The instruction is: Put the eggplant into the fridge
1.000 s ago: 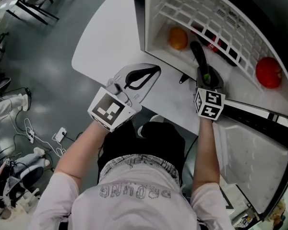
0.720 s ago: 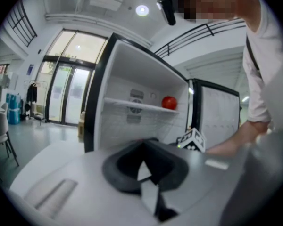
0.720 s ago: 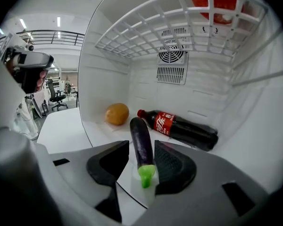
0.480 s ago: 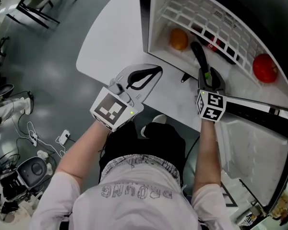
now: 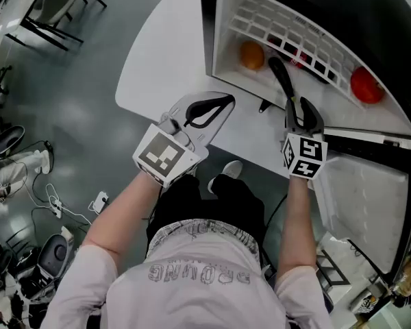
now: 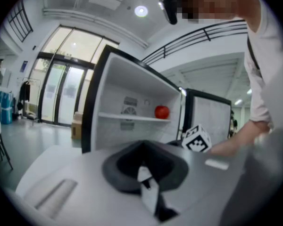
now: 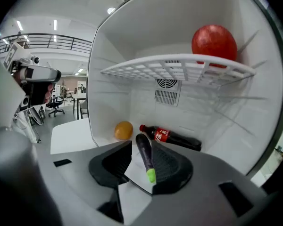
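A slim dark eggplant (image 5: 282,81) with a green stem end lies on the fridge's (image 5: 222,46) bottom floor, its stem end toward me. My right gripper (image 5: 301,113) is at the fridge's front edge. Its jaws are closing, with the stem end between them. In the right gripper view the eggplant (image 7: 145,154) runs along the right jaw, and a gap shows on its other side. My left gripper (image 5: 219,103) hovers over the white table with its jaws together and nothing in them; in its own view the left gripper (image 6: 144,157) points at the open fridge.
An orange (image 5: 252,55) and a cola bottle (image 7: 172,138) lie on the fridge floor beside the eggplant. A red round fruit (image 7: 214,41) sits on the wire shelf (image 7: 179,65). The fridge door (image 5: 356,197) stands open at my right. The round white table (image 5: 164,67) is under the fridge.
The right gripper has drawn back slightly toward me while the eggplant stays on the fridge floor. The left gripper has barely shifted.
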Demonstrator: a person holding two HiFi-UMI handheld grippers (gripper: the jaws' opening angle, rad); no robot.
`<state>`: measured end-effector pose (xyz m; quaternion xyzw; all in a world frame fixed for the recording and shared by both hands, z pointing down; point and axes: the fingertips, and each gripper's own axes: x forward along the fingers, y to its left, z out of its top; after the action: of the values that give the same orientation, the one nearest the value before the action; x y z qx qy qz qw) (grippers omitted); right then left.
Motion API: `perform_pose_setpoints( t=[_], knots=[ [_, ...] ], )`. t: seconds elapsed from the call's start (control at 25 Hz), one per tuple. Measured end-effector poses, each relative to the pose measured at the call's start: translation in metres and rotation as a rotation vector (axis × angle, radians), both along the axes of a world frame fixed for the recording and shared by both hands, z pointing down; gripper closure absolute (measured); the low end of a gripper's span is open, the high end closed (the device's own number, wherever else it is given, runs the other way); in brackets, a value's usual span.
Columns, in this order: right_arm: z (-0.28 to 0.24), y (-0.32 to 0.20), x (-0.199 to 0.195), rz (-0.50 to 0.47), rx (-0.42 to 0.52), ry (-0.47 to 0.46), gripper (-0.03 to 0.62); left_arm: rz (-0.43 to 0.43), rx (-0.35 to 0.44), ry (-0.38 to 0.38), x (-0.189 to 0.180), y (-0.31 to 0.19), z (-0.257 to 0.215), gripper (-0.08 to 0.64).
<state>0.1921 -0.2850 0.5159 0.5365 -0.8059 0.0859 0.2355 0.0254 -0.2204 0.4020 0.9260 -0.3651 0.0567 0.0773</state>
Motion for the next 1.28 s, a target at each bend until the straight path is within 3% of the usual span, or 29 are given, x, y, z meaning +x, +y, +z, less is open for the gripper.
perform_pose_setpoints(
  t=[0.6, 1.28],
  knots=[
    [-0.069, 0.056, -0.008, 0.042, 0.048, -0.025, 0.548, 0.114, 0.008, -0.001, 0.002, 0.027, -0.037, 0.551],
    [-0.131, 0.106, -0.026, 0.079, 0.111, -0.070, 0.580, 0.187, 0.024, 0.001, -0.012, 0.052, -0.066, 0.552]
  ],
)
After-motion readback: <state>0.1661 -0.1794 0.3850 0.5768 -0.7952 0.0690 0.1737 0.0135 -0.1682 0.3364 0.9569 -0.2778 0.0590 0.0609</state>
